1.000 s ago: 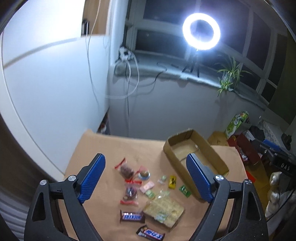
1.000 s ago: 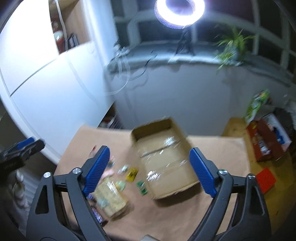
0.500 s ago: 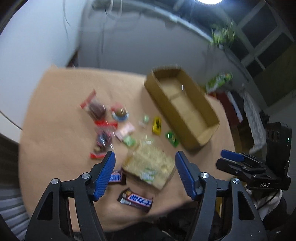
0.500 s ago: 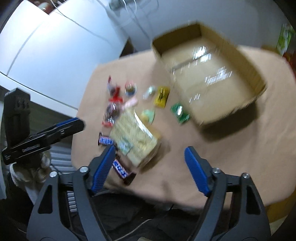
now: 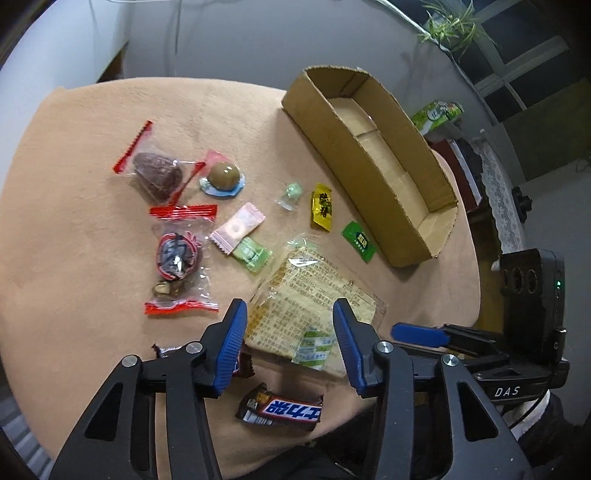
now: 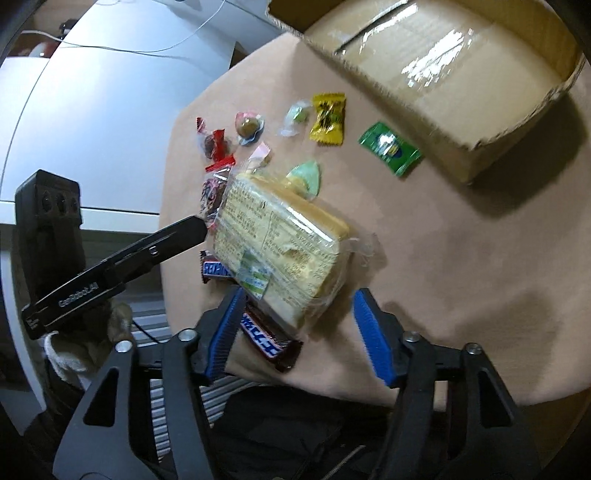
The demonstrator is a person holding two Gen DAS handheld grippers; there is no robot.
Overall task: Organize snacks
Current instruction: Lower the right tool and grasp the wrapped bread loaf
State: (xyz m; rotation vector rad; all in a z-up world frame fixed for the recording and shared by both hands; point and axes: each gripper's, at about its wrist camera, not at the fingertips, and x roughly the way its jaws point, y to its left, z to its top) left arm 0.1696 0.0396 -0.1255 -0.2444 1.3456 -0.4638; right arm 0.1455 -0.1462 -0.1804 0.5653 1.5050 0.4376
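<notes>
Cracker pack [image 5: 314, 299]: large, clear-wrapped, flat on the tan cloth [image 5: 74, 229] near its front edge, long axis diagonal, far end aimed toward the box [image 5: 369, 162]. Snickers bar [image 5: 282, 408]: just in front of the pack, lying crosswise along the cloth's edge; second Snickers bar [image 6: 216, 268] tucked against the pack's left side, partly hidden. Small sweets spread beyond the pack: green sachet [image 5: 359, 241] just beside the box wall, yellow candy [image 5: 322, 206], pale green candy [image 5: 291, 192], pink wafer [image 5: 238, 228], light green packet [image 5: 253, 254], brown ball on a blue wrapper [image 5: 222, 178], two red-edged clear bags [image 5: 157, 171] farther left. Box: open cardboard tray, long axis running diagonally away, right of the sweets, nothing seen inside. Left gripper [image 5: 288, 341]: jaws part open, just been closing, nothing between the pads, hovering over the pack's near end. Right gripper [image 6: 295, 334]: jaws about half open, also just been closing, pack's near corner lying between them in view, pads not pressing it. Plant [image 5: 448, 24] and window behind.
</notes>
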